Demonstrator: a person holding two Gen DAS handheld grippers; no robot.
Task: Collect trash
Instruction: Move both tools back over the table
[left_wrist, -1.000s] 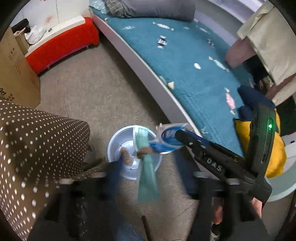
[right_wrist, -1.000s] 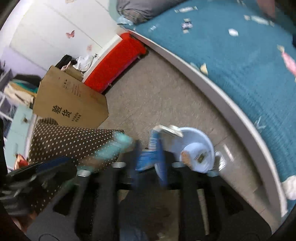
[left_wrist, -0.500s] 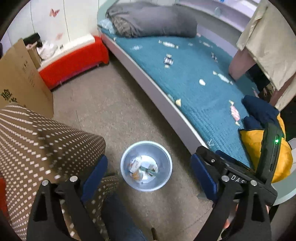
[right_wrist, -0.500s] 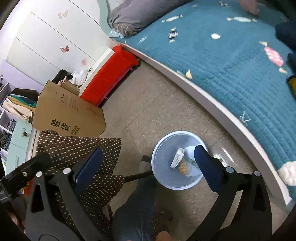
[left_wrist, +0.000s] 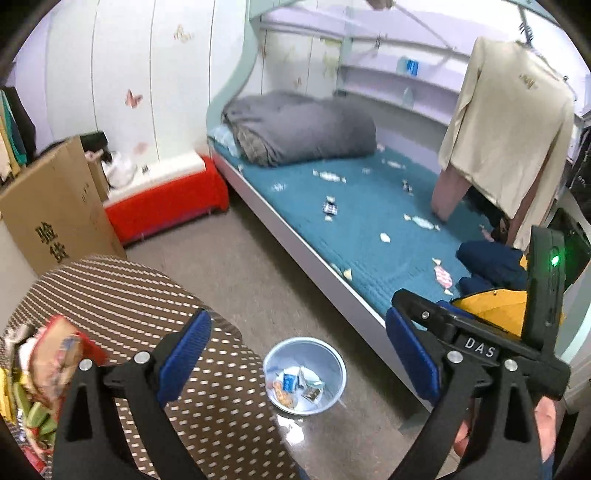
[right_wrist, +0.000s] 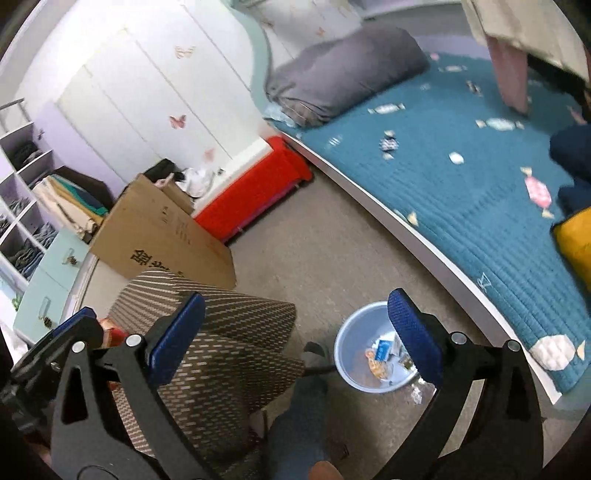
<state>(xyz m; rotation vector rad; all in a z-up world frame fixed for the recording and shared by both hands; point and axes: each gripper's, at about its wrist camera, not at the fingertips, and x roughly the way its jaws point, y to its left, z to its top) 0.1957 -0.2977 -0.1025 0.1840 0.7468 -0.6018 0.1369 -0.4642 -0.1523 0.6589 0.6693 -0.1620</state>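
Observation:
A pale blue bin (left_wrist: 325, 369) stands on the floor by the bed and holds several wrappers (left_wrist: 291, 384); it also shows in the right wrist view (right_wrist: 354, 339). My left gripper (left_wrist: 299, 358) is open and empty, high above the bin. My right gripper (right_wrist: 295, 332) is open and empty too; its body shows in the left wrist view (left_wrist: 476, 347). More colourful wrappers (left_wrist: 55, 354) lie on the brown dotted tablecloth (left_wrist: 122, 295) at the far left.
A bed with a teal cover (left_wrist: 369, 218) and a grey folded duvet (left_wrist: 299, 129) runs along the right. A cardboard box (left_wrist: 55, 210) and a red bench (left_wrist: 166, 203) stand at the back left. A beige shirt (left_wrist: 509, 118) hangs at the right.
Both grippers have opened and dropped their wrappers into the bin, then risen well above it. The view now takes in more of the room and the table.

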